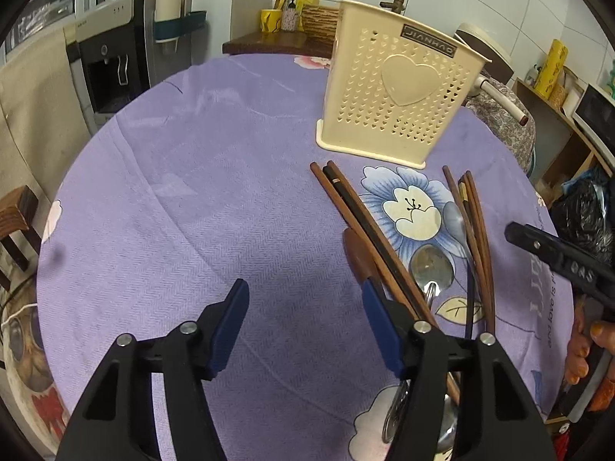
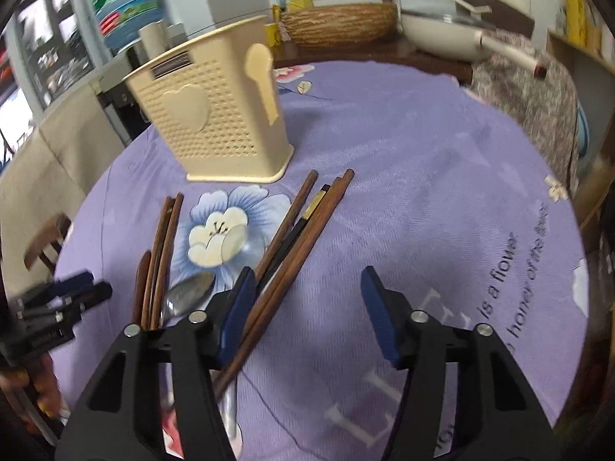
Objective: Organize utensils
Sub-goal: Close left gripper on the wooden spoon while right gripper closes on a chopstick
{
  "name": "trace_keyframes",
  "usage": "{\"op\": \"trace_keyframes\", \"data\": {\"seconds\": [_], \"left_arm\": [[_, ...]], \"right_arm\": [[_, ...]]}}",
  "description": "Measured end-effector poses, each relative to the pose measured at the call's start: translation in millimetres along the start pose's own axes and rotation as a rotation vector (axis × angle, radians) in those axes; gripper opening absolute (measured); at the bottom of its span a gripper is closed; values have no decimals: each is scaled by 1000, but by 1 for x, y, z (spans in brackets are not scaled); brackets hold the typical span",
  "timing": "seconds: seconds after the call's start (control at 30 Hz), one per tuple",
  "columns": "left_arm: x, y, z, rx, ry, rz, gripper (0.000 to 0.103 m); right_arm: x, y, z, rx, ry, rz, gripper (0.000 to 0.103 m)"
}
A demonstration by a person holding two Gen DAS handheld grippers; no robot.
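Purple cloth with a blue-and-white flower print covers the round surface (image 1: 173, 192), and the utensils lie on it in two loose bundles in front of a cream perforated utensil holder (image 1: 396, 96) that stands upright with a heart on its face.

In the left wrist view, the left hand-held gripper (image 1: 305, 330) has its blue pads apart, with only bare cloth between them. The nearer bundle of brown and black chopsticks (image 1: 365, 226) runs from about 12 o'clock down to the gripper's right finger and passes under it. A brown wooden spoon (image 1: 359, 257) lies just beside that finger's tip. At about 2 o'clock lie a metal spoon (image 1: 430, 269) and a second bundle of thin brown chopsticks (image 1: 476, 226). The holder stands at about 1 o'clock, beyond the chopstick tips.

In the right wrist view, the right hand-held gripper (image 2: 307, 315) also has its pads apart, nothing clamped. The brown and black chopsticks slant from 12 o'clock down past the inner side of its left finger; whether they touch the pad I cannot tell. The other hand-held gripper shows blurred at 9 o'clock.
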State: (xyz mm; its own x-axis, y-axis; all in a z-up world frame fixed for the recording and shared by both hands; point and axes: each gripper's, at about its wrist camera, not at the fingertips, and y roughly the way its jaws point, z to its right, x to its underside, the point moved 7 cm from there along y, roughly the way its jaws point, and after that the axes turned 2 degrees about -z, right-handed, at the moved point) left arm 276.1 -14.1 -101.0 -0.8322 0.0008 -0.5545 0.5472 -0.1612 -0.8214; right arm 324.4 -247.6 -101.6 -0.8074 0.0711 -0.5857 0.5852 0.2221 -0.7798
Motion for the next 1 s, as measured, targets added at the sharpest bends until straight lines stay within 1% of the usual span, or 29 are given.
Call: {"op": "trace_keyframes", "data": {"seconds": [0.07, 0.13, 0.2, 0.27, 0.4, 0.43, 0.67, 0.73, 0.87, 0.9, 0.93, 1.0], "left_arm": [[-2, 4, 0, 6, -10, -13, 53], [-2, 7, 1, 6, -15, -24, 51], [-1, 9, 1, 3, -15, -31, 50], [-1, 11, 3, -5, -8, -33, 50], [1, 15, 1, -7, -12, -43, 50], [1, 15, 1, -9, -12, -43, 50], [1, 13, -1, -19, -5, -40, 50], [1, 13, 1, -24, 3, -41, 50], [2, 12, 3, -39, 13, -39, 50], [2, 11, 3, -40, 14, -40, 50], [3, 11, 4, -38, 16, -43, 50], [5, 10, 6, -37, 23, -45, 50]], "right_arm": [[-10, 12, 8, -14, 58, -31, 43], [-19, 21, 14, -12, 99, -47, 40], [-27, 29, 18, 0, 113, -54, 38], [-33, 37, 21, 41, 114, -67, 32], [-38, 51, 24, 32, 155, -104, 26], [-39, 54, 25, 54, 155, -112, 26], [-42, 57, 30, 100, 139, -117, 25], [-47, 63, 29, 103, 135, -131, 25], [-56, 73, 25, 180, 94, -141, 19], [-56, 74, 23, 200, 82, -139, 19], [-55, 74, 21, 210, 68, -138, 18], [-52, 72, 21, 197, 57, -137, 15]]}}
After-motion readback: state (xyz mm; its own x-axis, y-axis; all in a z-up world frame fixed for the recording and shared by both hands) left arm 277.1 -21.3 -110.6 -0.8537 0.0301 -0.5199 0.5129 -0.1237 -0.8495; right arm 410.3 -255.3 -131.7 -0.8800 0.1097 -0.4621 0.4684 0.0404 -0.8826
